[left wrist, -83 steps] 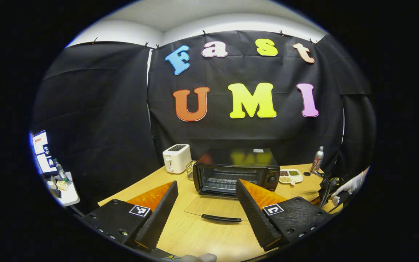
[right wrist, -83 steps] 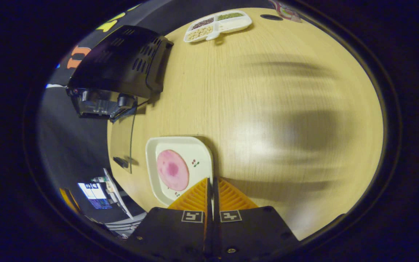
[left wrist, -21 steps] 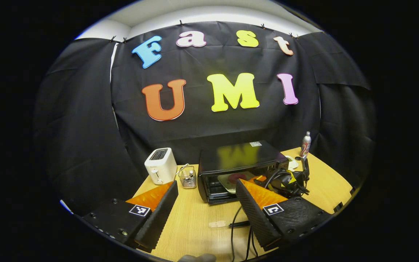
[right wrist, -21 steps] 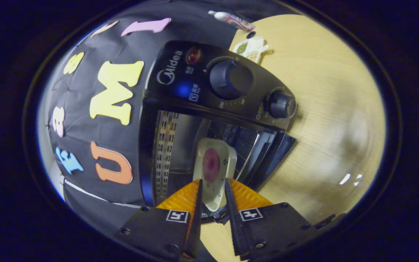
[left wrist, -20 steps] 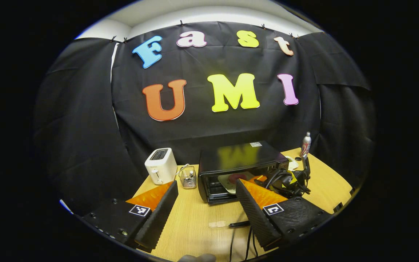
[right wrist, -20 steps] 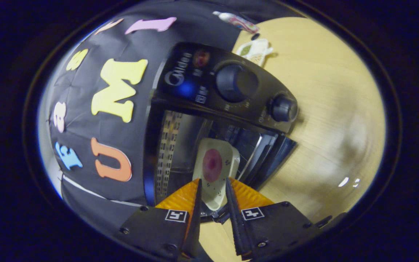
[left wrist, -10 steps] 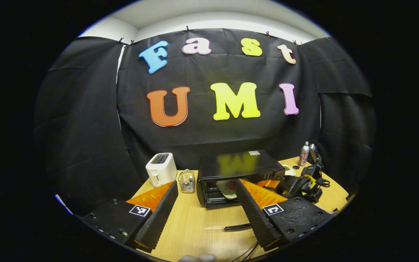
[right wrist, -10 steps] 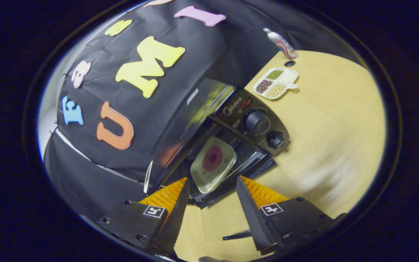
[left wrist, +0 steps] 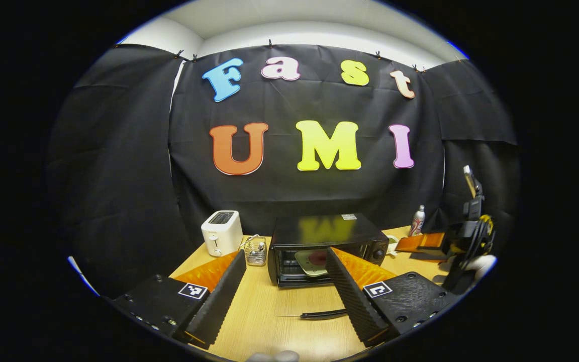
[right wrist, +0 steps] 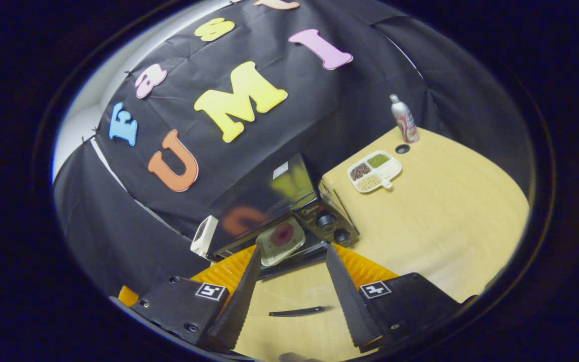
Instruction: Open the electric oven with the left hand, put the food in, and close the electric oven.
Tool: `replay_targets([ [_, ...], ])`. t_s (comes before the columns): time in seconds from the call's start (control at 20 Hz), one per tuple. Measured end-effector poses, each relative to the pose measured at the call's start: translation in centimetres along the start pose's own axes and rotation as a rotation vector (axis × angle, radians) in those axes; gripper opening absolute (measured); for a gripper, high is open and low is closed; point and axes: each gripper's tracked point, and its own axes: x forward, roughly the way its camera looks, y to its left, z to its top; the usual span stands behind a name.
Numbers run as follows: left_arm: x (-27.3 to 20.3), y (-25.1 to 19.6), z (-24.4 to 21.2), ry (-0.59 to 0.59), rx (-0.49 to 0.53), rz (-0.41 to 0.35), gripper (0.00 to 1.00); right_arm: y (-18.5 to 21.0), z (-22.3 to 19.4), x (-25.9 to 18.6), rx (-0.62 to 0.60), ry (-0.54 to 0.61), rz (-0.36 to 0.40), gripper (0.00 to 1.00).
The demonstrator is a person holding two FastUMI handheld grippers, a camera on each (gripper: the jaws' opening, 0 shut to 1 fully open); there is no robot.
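The black electric oven (left wrist: 319, 234) stands at the back of the wooden table with its glass door folded down flat and the door handle (left wrist: 322, 314) toward me. Inside it rests a white plate (left wrist: 308, 261) carrying a round pink slice of food (right wrist: 283, 234). My left gripper (left wrist: 286, 251) hovers open in front of the door, holding nothing. The right gripper (right wrist: 293, 250) is open too, pulled back from the oven (right wrist: 274, 203) and apart from the plate (right wrist: 274, 246). In the left gripper view the right gripper (left wrist: 427, 243) hangs in a hand to the oven's right.
A white toaster (left wrist: 221, 232) and a small wire basket (left wrist: 256, 251) stand left of the oven. To its right are a divided tray of beans (right wrist: 374, 172) and a bottle (right wrist: 404, 119). Bare table (right wrist: 445, 211) stretches on the right side.
The right gripper carried the plate into the oven, opened, let it go, and drew back up and to the right. The left gripper stayed open and backed off a little.
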Motion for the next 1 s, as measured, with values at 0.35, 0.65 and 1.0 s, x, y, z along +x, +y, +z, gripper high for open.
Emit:
replay_targets([
  [0.35,1.2,-2.0,-3.6,0.046,0.001,0.015,0.97,-4.1,4.3,-6.0,-0.299,-0.099,-0.080,0.99],
  [0.65,2.7,-5.0,-9.3,0.131,0.029,-0.015,0.96,-6.6,6.8,-9.2,-0.410,-0.132,-0.128,1.00],
  [1.0,3.0,-8.2,-19.2,0.327,0.008,-0.044,0.97,-9.2,8.5,-11.5,-0.504,-0.130,-0.171,0.96],
])
